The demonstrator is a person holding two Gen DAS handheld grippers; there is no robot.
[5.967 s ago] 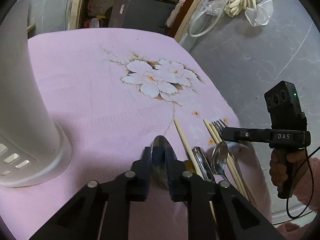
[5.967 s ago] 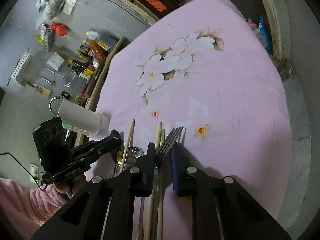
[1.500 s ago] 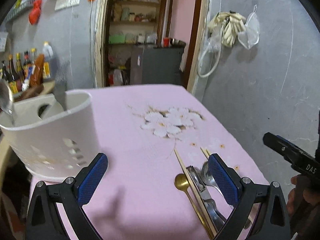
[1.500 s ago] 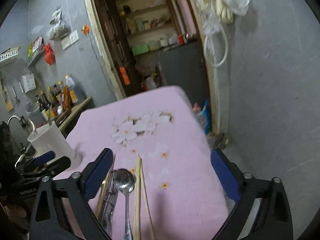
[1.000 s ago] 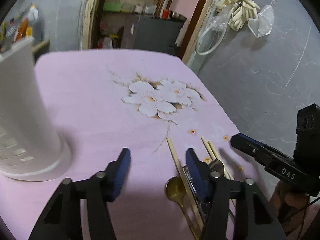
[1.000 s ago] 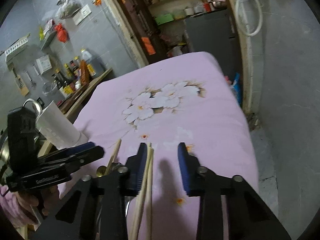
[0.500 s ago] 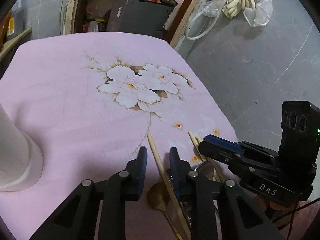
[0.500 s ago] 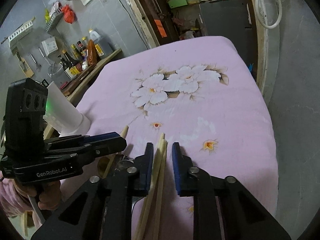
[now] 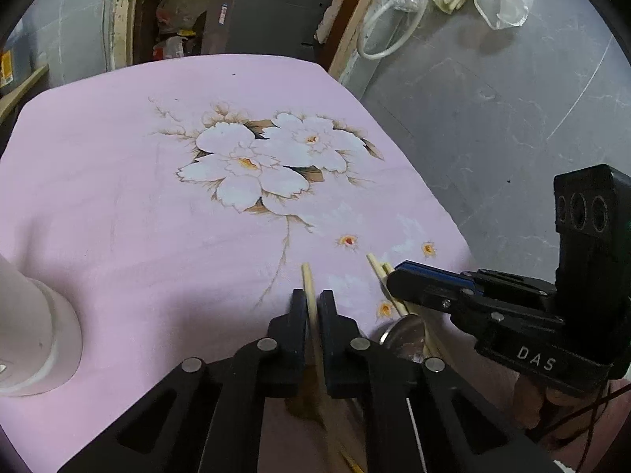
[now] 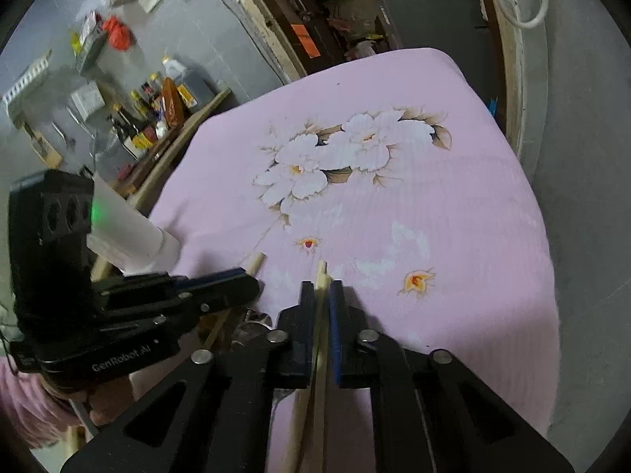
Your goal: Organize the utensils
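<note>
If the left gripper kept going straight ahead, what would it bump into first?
Probably nothing but the pink tablecloth: the left gripper, shut on a chopstick, points toward the printed white flowers. Depth is unclear.

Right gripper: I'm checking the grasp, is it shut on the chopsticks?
Shut. The right gripper has its fingers pressed against the pair of chopsticks, whose tips stick out ahead.

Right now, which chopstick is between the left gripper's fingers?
The lone chopstick lying left of the others, between the left gripper fingers. The pair of chopsticks to its right sits in the right gripper.
</note>
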